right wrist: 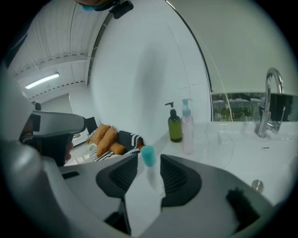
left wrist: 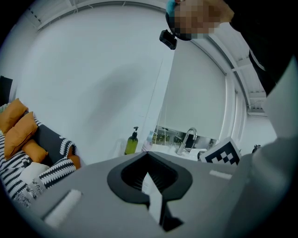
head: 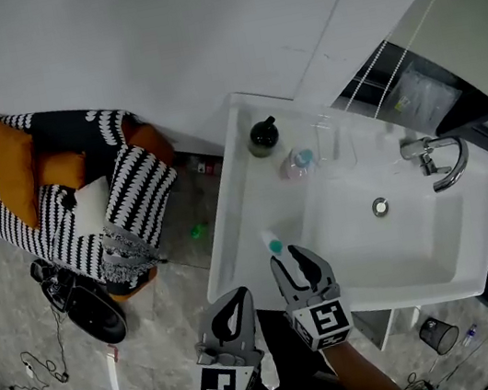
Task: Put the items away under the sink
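A small white tube with a teal cap point(head: 273, 243) stands upright at the front left of the white sink counter point(head: 237, 237). My right gripper point(head: 290, 261) reaches it from the front edge. In the right gripper view the tube point(right wrist: 148, 155) stands between the spread jaws of that gripper point(right wrist: 149, 163), with a gap on each side, so the gripper is open. A dark green pump bottle point(head: 263, 136) and a pink bottle with a blue cap point(head: 297, 164) stand at the back of the counter. My left gripper point(head: 237, 298) hangs shut and empty off the counter's front left corner.
The basin point(head: 392, 238) with its chrome faucet point(head: 439, 161) fills the counter's right part. A striped sofa with orange cushions point(head: 68, 202) stands to the left on the tiled floor. A small black bin point(head: 434, 333) sits on the floor at lower right.
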`<action>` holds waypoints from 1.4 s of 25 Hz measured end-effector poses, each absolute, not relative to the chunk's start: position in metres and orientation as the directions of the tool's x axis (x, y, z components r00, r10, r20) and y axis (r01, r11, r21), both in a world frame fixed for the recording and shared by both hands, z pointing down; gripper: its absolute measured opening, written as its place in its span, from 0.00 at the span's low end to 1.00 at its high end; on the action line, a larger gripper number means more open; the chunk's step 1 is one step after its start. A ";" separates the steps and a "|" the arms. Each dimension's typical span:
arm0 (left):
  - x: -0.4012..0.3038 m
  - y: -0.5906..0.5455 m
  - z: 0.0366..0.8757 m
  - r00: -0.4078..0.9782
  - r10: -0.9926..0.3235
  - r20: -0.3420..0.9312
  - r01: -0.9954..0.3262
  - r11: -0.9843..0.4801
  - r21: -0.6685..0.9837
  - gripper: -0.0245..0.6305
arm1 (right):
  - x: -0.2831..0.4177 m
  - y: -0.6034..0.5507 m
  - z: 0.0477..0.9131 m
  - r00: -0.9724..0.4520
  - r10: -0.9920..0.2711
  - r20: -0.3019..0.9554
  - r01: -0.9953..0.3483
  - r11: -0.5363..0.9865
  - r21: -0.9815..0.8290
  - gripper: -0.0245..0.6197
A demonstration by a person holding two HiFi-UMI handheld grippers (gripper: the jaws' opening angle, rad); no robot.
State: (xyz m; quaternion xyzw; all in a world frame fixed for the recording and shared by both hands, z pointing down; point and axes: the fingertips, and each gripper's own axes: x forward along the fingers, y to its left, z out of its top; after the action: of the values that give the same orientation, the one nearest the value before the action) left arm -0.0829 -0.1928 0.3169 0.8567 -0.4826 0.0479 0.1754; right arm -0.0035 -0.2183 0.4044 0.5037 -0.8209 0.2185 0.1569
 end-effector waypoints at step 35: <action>-0.094 -0.182 0.342 0.505 -0.786 0.358 -0.857 -0.409 0.312 0.05 | -0.012 -0.240 0.424 -0.395 -0.768 0.504 -0.913 0.390 -0.121 0.24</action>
State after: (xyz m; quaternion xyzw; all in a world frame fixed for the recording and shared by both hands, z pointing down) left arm -0.0940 -0.1820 0.3416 0.8358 -0.4915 0.0773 0.2324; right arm -0.0117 -0.2400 0.4244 0.5174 -0.8123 0.1933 0.1871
